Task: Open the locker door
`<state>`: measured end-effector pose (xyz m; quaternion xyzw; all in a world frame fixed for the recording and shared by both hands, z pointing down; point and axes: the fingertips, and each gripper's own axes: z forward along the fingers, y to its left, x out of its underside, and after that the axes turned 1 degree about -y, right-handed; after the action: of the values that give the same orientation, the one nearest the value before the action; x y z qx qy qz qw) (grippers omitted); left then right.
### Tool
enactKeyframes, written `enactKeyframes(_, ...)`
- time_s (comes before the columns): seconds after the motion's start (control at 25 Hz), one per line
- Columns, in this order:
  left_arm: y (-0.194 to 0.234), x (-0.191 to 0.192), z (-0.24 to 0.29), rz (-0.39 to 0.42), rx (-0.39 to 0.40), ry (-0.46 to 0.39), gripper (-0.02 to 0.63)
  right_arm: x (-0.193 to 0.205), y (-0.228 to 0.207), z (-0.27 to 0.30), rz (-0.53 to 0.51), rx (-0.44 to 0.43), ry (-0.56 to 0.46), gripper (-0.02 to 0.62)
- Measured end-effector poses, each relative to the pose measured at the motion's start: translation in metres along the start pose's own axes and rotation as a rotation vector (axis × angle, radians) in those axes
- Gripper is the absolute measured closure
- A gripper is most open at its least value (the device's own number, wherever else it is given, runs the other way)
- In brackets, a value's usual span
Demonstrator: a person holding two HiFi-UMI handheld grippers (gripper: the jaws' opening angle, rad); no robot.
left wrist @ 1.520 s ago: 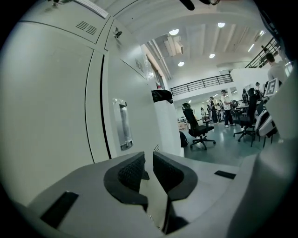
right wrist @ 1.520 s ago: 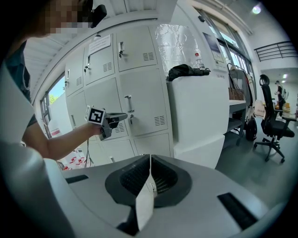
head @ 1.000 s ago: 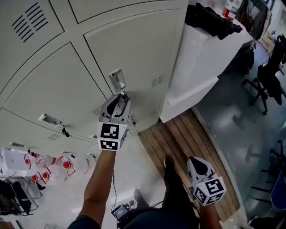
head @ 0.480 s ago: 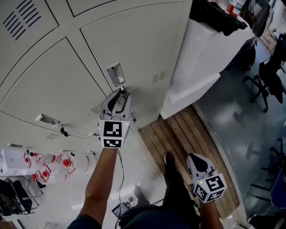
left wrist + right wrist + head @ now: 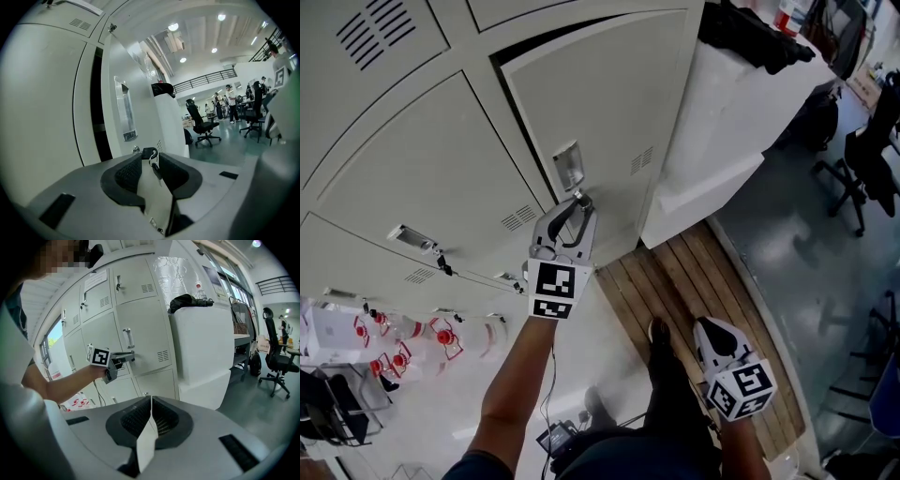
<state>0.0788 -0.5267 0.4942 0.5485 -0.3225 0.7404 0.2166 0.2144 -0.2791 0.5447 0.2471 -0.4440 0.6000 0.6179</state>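
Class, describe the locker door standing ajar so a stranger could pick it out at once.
Find the bank of pale grey metal lockers beside the tall white cabinet. In the column nearest that cabinet, take the pale grey door with a black-headed key in its lock. Unlike its flush neighbours, it stands ajar, a dark gap along its edge.

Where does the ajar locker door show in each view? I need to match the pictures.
Head view: the door, upper centre, dark gap along its left edge.
Left gripper view: the door, left of centre, its key between the jaw tips.
Right gripper view: the door, upper centre-left.
Shared landmark: the white cabinet, right beside the door in all three.
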Motion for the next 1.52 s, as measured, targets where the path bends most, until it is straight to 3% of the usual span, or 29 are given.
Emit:
enactKeyframes(0.24, -0.020, -0.003, -0.013, 0.005, 0.089, 0.021, 0.480, -0.001, 0.008, -0.015, -0.004, -0.001, -0.020, 0.558)
enactKeyframes(0.52, -0.040, -0.007, -0.020, 0.008, 0.105, 0.028, 0.480, 0.003, 0.013, -0.029, -0.002, -0.004, -0.027, 0.558)
enactKeyframes(0.68, -0.080, 0.002, -0.021, 0.052, 0.211, 0.084, 0.505, 0.002, 0.010, -0.037, -0.001, 0.006, -0.039, 0.558)
enactKeyframes(0.76, -0.102, -0.004, -0.029, 0.087, 0.244, 0.065, 0.505, 0.001, 0.008, -0.042, 0.003, 0.012, -0.047, 0.558)
enactKeyframes(0.84, -0.106, -0.023, -0.047, 0.127, 0.199, -0.017, 0.525, 0.001, 0.005, -0.047, 0.008, 0.017, -0.055, 0.558)
enactKeyframes(0.92, -0.086, -0.041, -0.065, 0.146, 0.068, -0.105, 0.540, 0.004, 0.000, -0.053, 0.016, 0.023, -0.059, 0.558)
enactKeyframes(1.0, -0.050, -0.047, -0.074, 0.105, -0.080, -0.135, 0.540, 0.009, -0.002, -0.057, 0.026, 0.027, -0.058, 0.558)
enactKeyframes(1.08, -0.018, -0.041, -0.072, 0.046, -0.162, -0.101, 0.396, 0.012, 0.000, -0.059, 0.033, 0.023, -0.058, 0.558)
enactKeyframes(1.12, -0.009, -0.037, -0.066, 0.016, -0.152, -0.078, 0.335, 0.012, 0.001, -0.060, 0.035, 0.020, -0.059, 0.557)
enactKeyframes(1.2, -0.013, -0.031, -0.050, -0.036, -0.032, -0.021, 0.313, 0.013, 0.003, -0.063, 0.036, 0.018, -0.061, 0.558)
enactKeyframes(1.24, -0.019, -0.031, -0.045, -0.052, 0.027, 0.004, 0.353, 0.013, 0.004, -0.065, 0.037, 0.019, -0.061, 0.558)
enactKeyframes(1.32, -0.025, -0.032, -0.044, -0.048, 0.062, 0.013, 0.390, 0.013, 0.004, -0.069, 0.036, 0.024, -0.061, 0.558)
enactKeyframes(1.4, -0.030, -0.035, -0.049, -0.033, 0.082, -0.002, 0.518, 0.015, 0.003, -0.073, 0.036, 0.032, -0.060, 0.557)
enactKeyframes(1.52, -0.051, -0.038, -0.052, 0.020, 0.127, -0.004, 0.528, 0.018, 0.005, -0.077, 0.039, 0.038, -0.055, 0.558)
